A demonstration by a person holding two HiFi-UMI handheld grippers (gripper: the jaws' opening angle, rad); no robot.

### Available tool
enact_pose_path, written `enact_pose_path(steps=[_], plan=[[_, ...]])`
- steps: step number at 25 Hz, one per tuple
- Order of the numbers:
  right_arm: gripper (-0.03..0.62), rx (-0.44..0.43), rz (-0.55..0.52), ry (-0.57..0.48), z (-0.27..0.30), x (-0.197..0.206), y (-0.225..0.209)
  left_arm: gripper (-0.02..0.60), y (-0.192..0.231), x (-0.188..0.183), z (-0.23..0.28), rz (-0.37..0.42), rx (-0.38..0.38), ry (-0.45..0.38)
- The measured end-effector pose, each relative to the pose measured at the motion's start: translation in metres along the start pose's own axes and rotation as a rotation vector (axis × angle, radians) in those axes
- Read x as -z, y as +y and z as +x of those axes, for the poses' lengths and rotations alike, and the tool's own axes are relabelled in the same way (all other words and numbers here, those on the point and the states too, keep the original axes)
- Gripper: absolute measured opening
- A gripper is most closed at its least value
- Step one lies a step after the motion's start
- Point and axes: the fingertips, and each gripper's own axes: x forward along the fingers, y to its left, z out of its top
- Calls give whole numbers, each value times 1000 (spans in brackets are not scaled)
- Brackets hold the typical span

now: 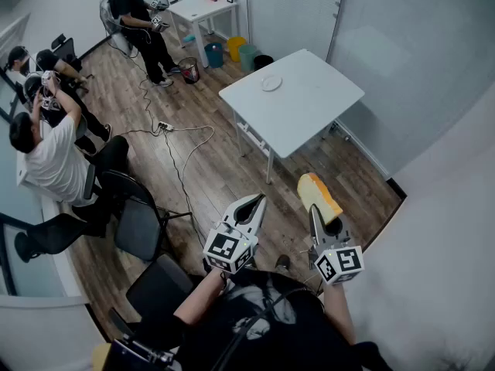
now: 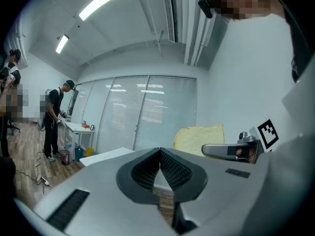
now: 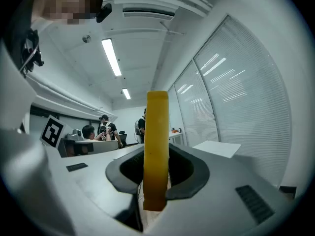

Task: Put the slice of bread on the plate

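A slice of bread [image 1: 318, 195] with a yellow-brown crust stands upright in my right gripper [image 1: 315, 216], which is shut on its lower part and held in the air over the wooden floor. In the right gripper view the bread slice [image 3: 157, 127] is edge-on between the jaws. My left gripper [image 1: 252, 205] is beside it on the left, shut with nothing in it; its jaw tips meet in the left gripper view [image 2: 160, 152], where the bread [image 2: 199, 138] shows to the right. The white plate [image 1: 271, 83] lies on a white table [image 1: 309, 110] farther ahead.
Several people sit or stand at the left [image 1: 54, 157] and far back [image 1: 139, 22]. Black office chairs [image 1: 139, 222] stand near my left side. Cables [image 1: 182, 161] run over the floor. A second white table [image 1: 203, 10] with bins [image 1: 232, 51] is at the back; glass walls lie on the right.
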Motion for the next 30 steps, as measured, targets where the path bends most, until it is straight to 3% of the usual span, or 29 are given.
enact_pose_path(steps=[16,21,30], plan=[[91,-58,20,-22,13,-6,12,8,10,1,-1,6,-6,-1],[91,-32,16,-3,26,9,14,8,27,4,-6,-1,-8,-13],[91,8,18,36,49,19,18,8,39,18,-7,21,71,52]])
